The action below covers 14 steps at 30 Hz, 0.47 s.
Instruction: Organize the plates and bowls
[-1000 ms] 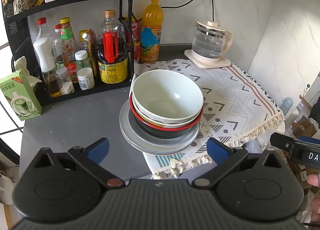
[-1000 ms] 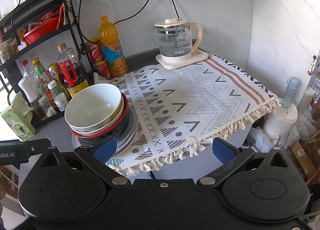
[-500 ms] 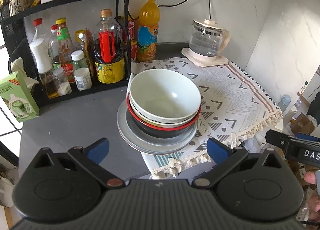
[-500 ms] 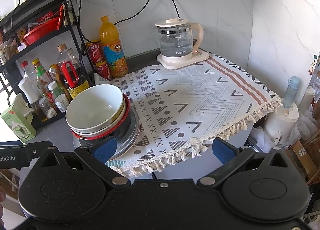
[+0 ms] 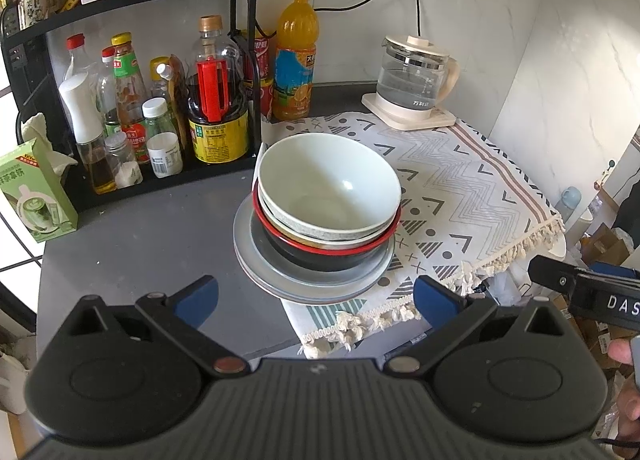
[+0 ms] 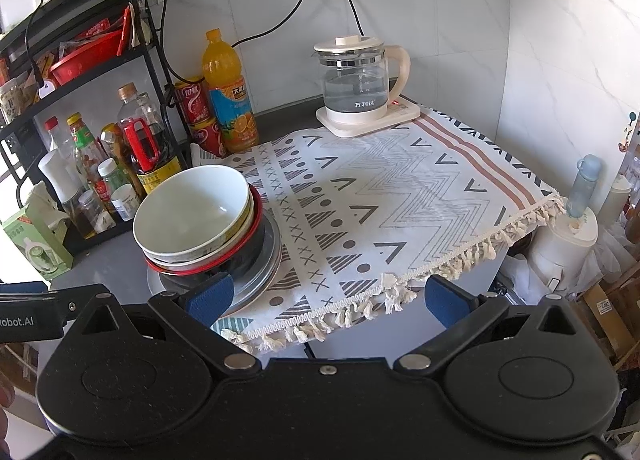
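Observation:
A stack of nested bowls sits on grey plates [image 5: 316,284] at the seam of the dark counter and the patterned cloth. The top bowl [image 5: 328,184] is pale white; under it is a speckled one, then a black bowl with a red rim [image 5: 332,250]. The same stack shows in the right wrist view [image 6: 192,216] on its plates [image 6: 268,256]. My left gripper [image 5: 316,298] is open and empty, just in front of the stack. My right gripper [image 6: 328,294] is open and empty, in front of the cloth's fringe, with the stack by its left finger.
A black rack [image 5: 244,72] with sauce bottles [image 5: 216,100] stands behind the stack on the left. An orange drink bottle [image 5: 296,56] and a glass kettle [image 5: 412,80] stand at the back. A green carton [image 5: 32,192] is at the far left. The patterned cloth [image 6: 400,196] covers the right side.
Both grippers have edged slightly closer to the stack; the bowls and plates have not moved. Both stay open.

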### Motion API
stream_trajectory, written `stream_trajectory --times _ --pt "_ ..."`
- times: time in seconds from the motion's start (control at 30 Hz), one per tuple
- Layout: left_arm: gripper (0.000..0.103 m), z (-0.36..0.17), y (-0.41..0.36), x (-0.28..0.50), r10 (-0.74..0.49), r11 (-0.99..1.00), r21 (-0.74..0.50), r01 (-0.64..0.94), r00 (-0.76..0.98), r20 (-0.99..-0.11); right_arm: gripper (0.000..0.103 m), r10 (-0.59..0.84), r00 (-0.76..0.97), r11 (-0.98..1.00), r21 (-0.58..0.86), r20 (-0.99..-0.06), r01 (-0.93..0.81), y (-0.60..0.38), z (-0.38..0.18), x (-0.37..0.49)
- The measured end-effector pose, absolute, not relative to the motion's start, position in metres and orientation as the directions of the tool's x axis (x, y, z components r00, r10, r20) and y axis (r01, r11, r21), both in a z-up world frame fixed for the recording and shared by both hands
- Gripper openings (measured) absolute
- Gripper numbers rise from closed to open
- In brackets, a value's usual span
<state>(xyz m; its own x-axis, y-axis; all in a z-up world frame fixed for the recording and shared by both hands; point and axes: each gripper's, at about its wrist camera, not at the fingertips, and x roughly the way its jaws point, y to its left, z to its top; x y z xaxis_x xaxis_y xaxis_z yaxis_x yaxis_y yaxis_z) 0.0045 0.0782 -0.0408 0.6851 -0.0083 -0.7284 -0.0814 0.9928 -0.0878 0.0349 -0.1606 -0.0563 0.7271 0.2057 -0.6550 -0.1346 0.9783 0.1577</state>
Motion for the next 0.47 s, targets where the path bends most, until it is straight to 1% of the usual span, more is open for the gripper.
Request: stream_trajectory --times 0.47 --pt "0.103 -0.0434 0.0801 0.0033 0.011 0.992 -0.079 -0.102 0.677 -0.736 0.103 0.216 0.72 0.976 0.155 -0.66 -0.151 -0.1614 -0.0584 0.0326"
